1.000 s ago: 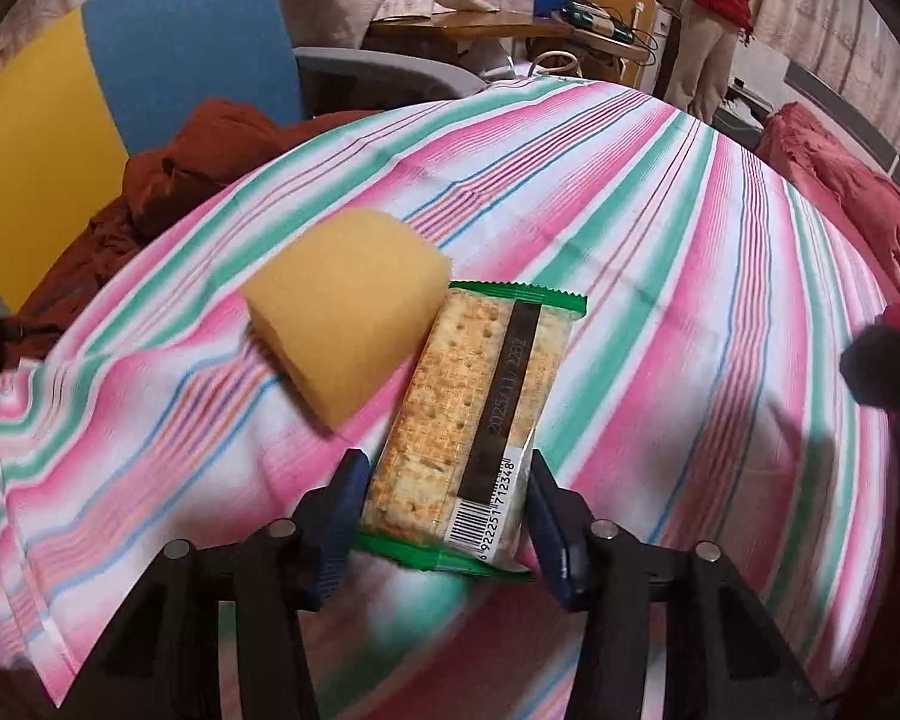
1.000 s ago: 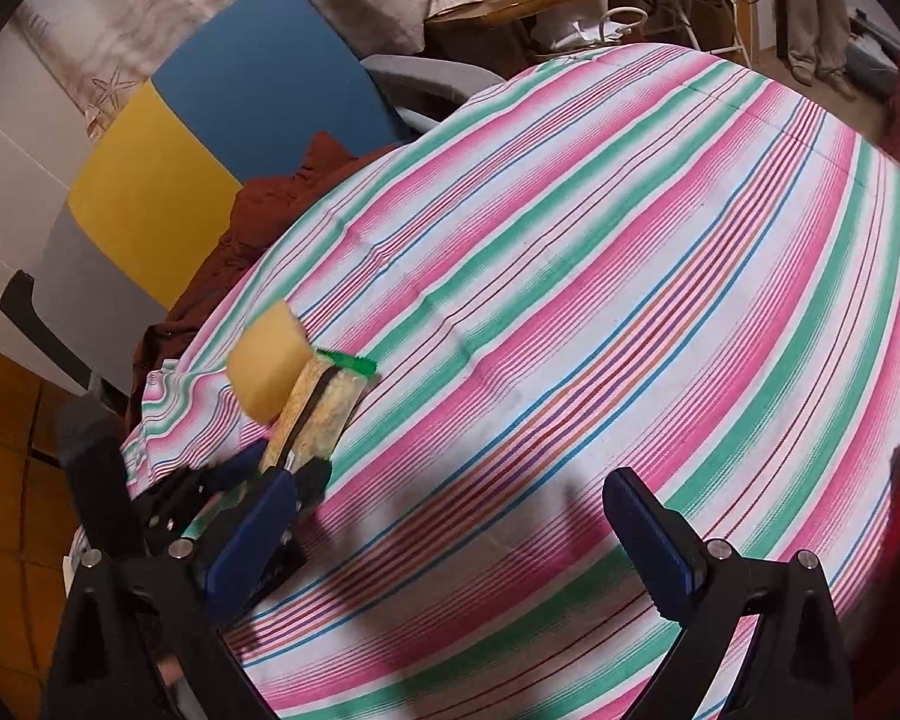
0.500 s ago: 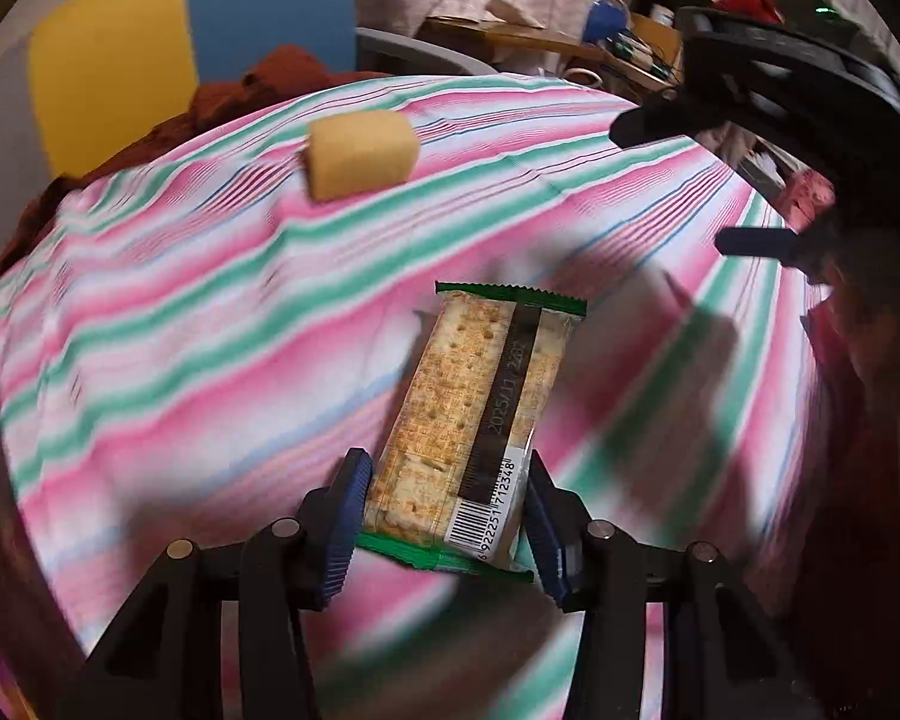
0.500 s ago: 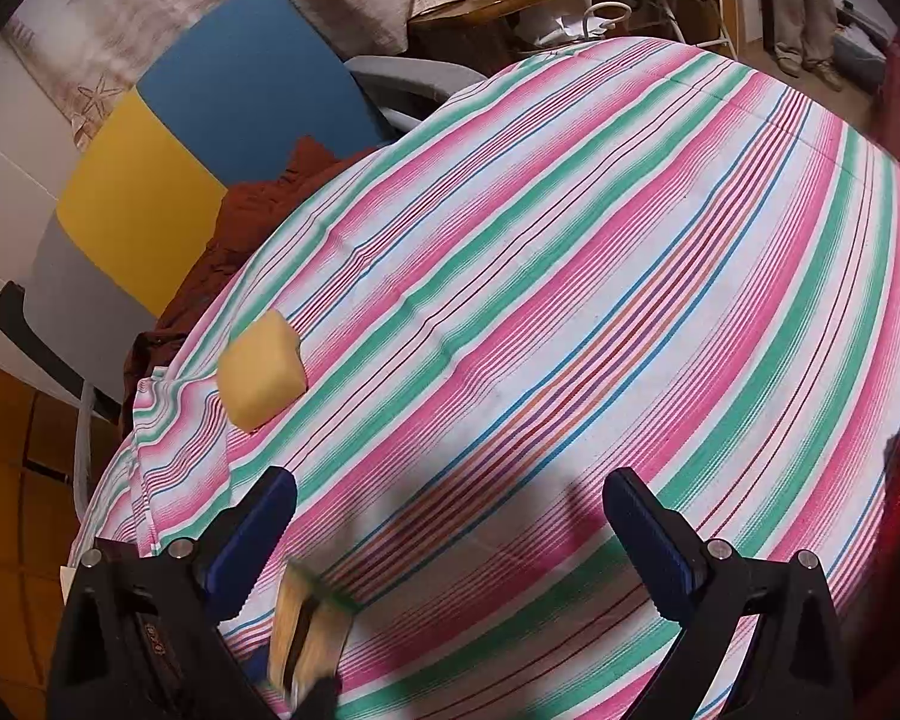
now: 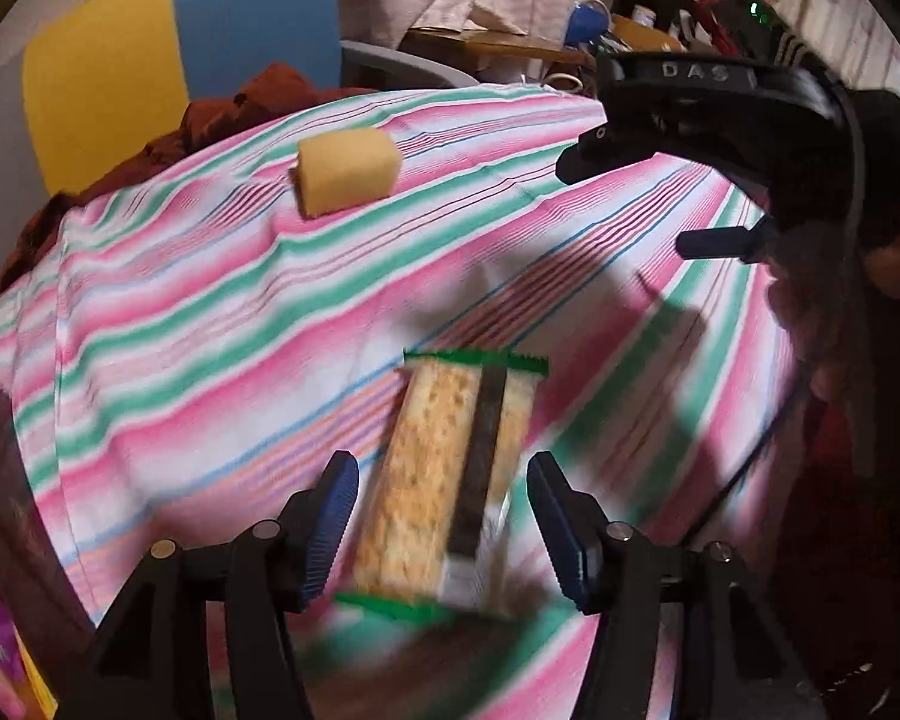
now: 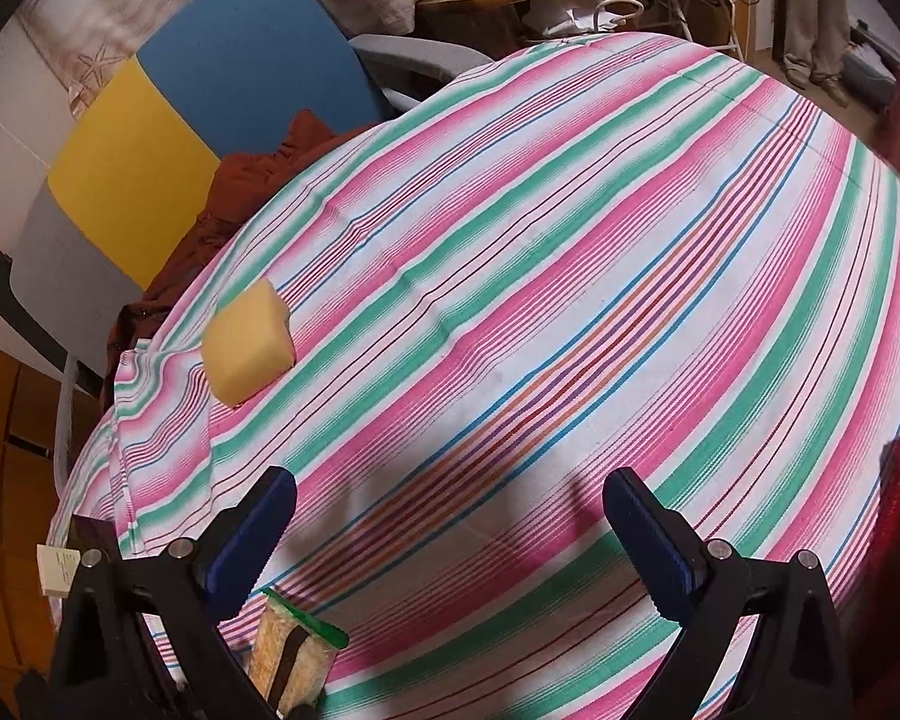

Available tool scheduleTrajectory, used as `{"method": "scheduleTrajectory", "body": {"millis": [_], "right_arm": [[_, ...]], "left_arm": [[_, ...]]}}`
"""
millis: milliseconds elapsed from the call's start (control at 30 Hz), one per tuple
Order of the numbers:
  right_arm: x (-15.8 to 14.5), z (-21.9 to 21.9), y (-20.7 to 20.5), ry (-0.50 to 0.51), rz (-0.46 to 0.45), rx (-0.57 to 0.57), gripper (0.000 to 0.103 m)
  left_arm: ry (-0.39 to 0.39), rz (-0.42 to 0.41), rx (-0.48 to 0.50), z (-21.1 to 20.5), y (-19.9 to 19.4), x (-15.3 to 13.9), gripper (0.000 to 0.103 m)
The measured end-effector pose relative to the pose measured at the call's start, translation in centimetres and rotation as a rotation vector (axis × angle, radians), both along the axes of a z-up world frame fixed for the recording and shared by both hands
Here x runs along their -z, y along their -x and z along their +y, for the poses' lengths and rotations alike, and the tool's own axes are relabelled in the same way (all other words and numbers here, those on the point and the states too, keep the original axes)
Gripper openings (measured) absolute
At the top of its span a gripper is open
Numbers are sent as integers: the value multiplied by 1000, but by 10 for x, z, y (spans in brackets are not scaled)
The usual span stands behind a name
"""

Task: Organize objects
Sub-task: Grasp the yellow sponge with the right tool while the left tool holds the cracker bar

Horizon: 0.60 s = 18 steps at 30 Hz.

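Left wrist, tongs [image 5: 441, 519] now parted, cracker pack [image 5: 444, 483] released

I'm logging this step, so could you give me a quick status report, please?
Left gripper open, cracker pack loose between its fingers. Right gripper open, empty, over the tablecloth. Sponge sits apart near the cloth's edge. Nothing in the way.

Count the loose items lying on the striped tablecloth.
2: a yellow sponge near the cloth's far-left edge, and a cracker packet between the left gripper's open fingers. Others may lie out of view.
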State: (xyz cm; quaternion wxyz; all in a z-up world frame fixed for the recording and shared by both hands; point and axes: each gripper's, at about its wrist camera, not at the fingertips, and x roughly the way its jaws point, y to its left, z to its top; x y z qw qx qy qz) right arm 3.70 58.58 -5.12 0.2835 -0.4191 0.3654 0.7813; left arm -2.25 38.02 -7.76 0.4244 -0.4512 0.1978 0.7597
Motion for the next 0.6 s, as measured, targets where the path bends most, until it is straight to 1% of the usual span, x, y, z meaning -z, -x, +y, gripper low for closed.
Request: {"method": "scheduleTrajectory", "body": {"millis": [100,133,167,200,300,400,467,600], "right_arm": [[2,1,-1,-6,-13,6,103],[3,2,-1,-3,-18,9,103],[4,2,-1,-3,-23,11,103],[4,3,-1,-5,-26,10,103],[4,0,1,-11,-29,-7,103],[3,-5,5,-14,-18,-42,103],[1,-10,8,-18,-10,-72,103],[2,-25,21,-24,-23,-160,103]], "left_arm": [[31,-20,5,9,6,12,59],[26,1,7,10,5,14,58],[28,35,7,8,1,14,53],[22,48,-1,6,-1,14,43],[-28,45,-59,-12,-5,14,42],[-37,121,-72,-24,-22,15,42],[-53,142,-74,-31,-29,17,42],[-82,117,-77,-37,-26,15,42]]}}
